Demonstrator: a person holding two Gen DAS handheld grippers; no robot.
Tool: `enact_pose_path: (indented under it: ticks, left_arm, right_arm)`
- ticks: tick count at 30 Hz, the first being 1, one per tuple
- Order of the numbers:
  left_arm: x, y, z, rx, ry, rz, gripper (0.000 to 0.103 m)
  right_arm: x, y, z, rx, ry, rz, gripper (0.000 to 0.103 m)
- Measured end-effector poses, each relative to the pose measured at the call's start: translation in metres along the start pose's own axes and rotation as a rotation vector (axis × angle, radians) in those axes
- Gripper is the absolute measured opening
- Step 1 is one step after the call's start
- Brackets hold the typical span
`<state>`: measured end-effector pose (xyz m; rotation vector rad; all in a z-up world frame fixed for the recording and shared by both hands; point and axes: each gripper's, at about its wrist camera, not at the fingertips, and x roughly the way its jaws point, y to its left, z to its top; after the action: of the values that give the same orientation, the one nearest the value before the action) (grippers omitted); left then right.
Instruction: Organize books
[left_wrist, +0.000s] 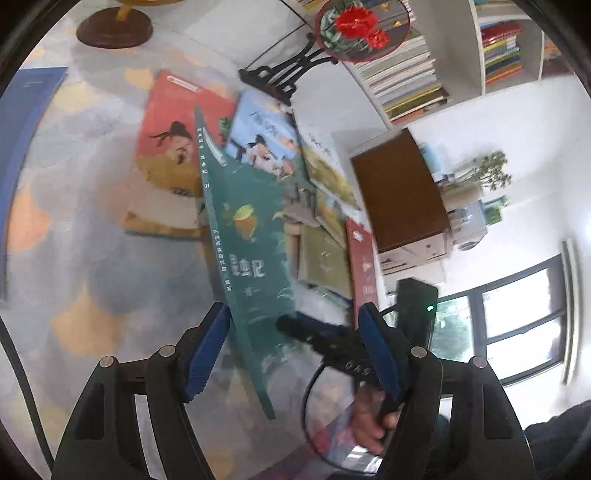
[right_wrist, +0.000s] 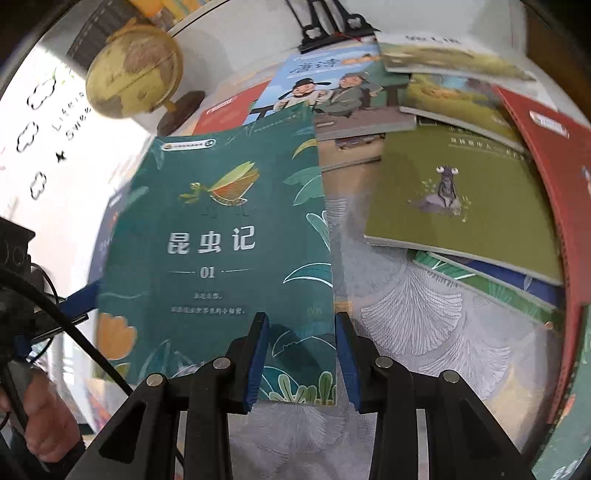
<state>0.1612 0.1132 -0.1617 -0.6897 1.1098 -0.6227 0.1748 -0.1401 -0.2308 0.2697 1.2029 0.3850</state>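
Note:
A teal book with an insect on its cover is tilted up above the patterned tablecloth. My right gripper has the book's lower right corner between its blue pads: the left pad lies over the cover and the right pad sits at the book's edge. In the left wrist view, one of its fingers rests on the cover. My left gripper stands wide open around the book, which is seen edge-on, with the spine beside the left pad. A loose pile of books lies behind.
A red book and a blue book lie flat on the table. A globe and a flowered fan on a black stand are at the back. A shelf of books and a brown cabinet stand to the right.

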Motion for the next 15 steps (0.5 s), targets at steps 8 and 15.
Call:
enact_pose_path:
  ticks: [8, 15]
  left_arm:
    - [0.057, 0.029, 0.003, -0.026, 0.059, 0.206, 0.067]
    - [0.058, 0.045, 0.006, -0.289, 0.131, -0.250, 0.038]
  right_arm:
    - [0.000, 0.005, 0.001, 0.012, 0.007, 0.017, 0.048]
    - [0.000, -0.004, 0.008, 0.097, 0.036, 0.125, 0.067]
